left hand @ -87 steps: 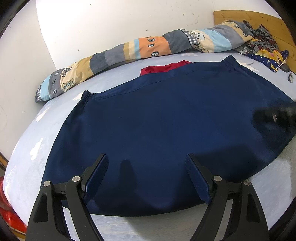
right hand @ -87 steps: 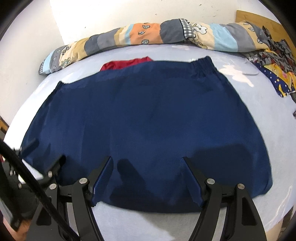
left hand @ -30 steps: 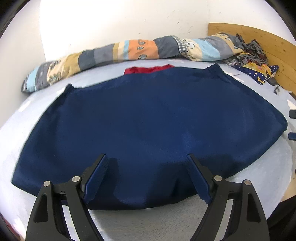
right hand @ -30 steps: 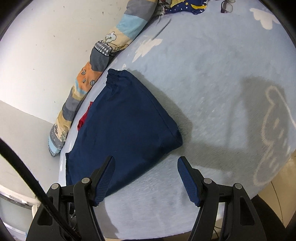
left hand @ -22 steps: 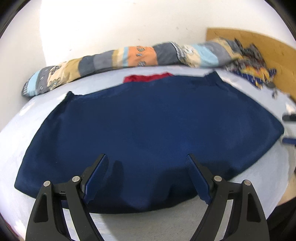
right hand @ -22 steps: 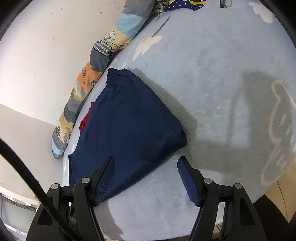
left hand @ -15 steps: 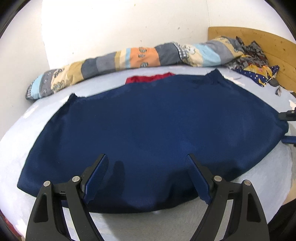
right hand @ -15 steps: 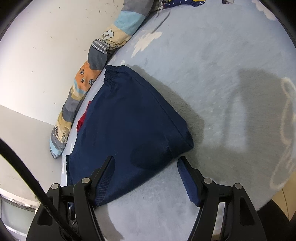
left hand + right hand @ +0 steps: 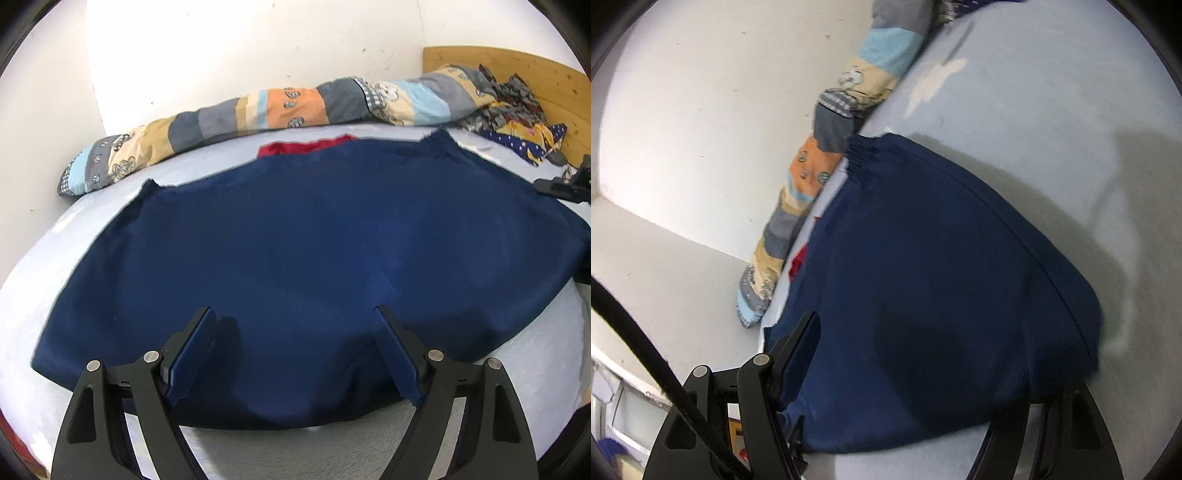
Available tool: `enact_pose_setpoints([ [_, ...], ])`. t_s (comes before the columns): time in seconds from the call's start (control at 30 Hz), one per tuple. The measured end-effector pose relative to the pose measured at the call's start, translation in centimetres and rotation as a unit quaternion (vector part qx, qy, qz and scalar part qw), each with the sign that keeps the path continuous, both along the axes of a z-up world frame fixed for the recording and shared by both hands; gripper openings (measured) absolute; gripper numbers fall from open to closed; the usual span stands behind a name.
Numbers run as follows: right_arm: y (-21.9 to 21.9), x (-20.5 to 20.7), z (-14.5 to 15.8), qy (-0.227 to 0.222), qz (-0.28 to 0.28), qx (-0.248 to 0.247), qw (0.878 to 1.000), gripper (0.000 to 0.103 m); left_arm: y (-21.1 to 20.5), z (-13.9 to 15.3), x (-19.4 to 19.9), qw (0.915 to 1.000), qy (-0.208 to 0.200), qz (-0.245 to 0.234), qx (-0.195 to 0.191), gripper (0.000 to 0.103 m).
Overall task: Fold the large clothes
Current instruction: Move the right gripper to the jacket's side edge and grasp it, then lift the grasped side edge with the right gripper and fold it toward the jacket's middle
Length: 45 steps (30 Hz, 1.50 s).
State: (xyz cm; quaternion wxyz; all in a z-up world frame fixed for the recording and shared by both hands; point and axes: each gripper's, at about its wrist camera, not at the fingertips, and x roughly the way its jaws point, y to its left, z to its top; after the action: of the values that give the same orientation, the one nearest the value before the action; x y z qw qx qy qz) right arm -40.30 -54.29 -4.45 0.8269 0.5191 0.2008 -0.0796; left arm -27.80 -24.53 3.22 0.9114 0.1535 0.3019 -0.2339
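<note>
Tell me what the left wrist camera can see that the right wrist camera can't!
Only the left wrist view shows the wooden headboard, the pile of patterned clothes beside it, and the left gripper, open above the near hem. The right gripper also peeks in at its right edge.

Only the right wrist view shows the elastic waistband corner up close and a black cable.

Both show the navy blue garment spread on the light blue bed, the striped patchwork bolster along the wall, and a red cloth peeking out behind.

Bright, soft shadows, motion blur, fisheye edges
</note>
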Motion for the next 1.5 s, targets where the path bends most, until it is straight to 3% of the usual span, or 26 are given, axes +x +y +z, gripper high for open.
enact_pose_setpoints([
  [0.07,-0.1,0.6,0.3,-0.012,0.005,-0.002,1.0,0.077,0.1,1.0,0.0,0.9997,-0.015,-0.002,-0.019,0.085],
  [0.1,0.0,0.7,0.5,-0.016,0.007,-0.005,1.0,0.071,0.0,1.1,0.2,0.9997,-0.02,0.003,-0.017,0.085],
  [0.2,0.7,1.4,0.9,-0.008,0.013,-0.022,1.0,0.057,-1.0,-1.0,1.3,0.9997,0.016,0.01,0.012,0.086],
  [0.27,0.7,1.9,0.4,0.003,0.015,-0.022,1.0,0.052,-1.0,-1.0,1.2,0.9997,0.011,0.021,0.002,0.086],
  [0.33,0.6,2.3,-0.1,0.026,0.015,-0.027,0.999,0.032,-1.0,-0.9,1.3,0.9997,0.013,0.02,0.004,0.086],
  [0.4,0.5,2.1,0.0,0.014,0.016,-0.019,1.0,0.021,-0.9,-0.9,1.4,0.9998,0.011,0.019,-0.001,0.086],
  [0.6,2.3,2.1,4.4,-0.037,0.028,-0.035,0.998,0.018,-0.9,-1.4,1.4,0.9998,0.007,0.02,0.001,0.086],
  [0.8,5.5,3.6,8.9,-0.03,0.047,-0.065,0.996,0.018,-0.5,-0.6,1.5,0.9996,0.021,0.021,-0.001,0.086],
  [0.87,6.7,4.3,10.3,-0.024,0.051,-0.074,0.996,0.018,0.4,0.6,1.7,0.9993,0.025,0.025,-0.006,0.086],
  [1.03,10.5,6.7,13.6,-0.006,0.064,-0.1,0.993,0.019,6.0,6.9,3.2,0.9951,0.001,0.083,-0.053,0.086],
  [1.13,13.8,8.8,15.2,0.006,0.075,-0.125,0.989,0.019,9.9,10.2,4.8,0.9934,-0.018,0.103,-0.047,0.086],
  [1.27,19.1,12.3,15.9,0.02,0.105,-0.154,0.982,0.019,15.5,11.6,7.3,0.9893,-0.02,0.14,-0.035,0.087],
  [1.4,24.9,15.8,15.1,0.037,0.146,-0.191,0.97,0.019,21.8,10.9,10.3,0.9748,-0.001,0.221,-0.035,0.087],
  [1.5,29.7,18.7,13.8,0.056,0.174,-0.235,0.955,0.018,26.2,10.9,11.5,0.957,0.005,0.284,-0.057,0.087],
])
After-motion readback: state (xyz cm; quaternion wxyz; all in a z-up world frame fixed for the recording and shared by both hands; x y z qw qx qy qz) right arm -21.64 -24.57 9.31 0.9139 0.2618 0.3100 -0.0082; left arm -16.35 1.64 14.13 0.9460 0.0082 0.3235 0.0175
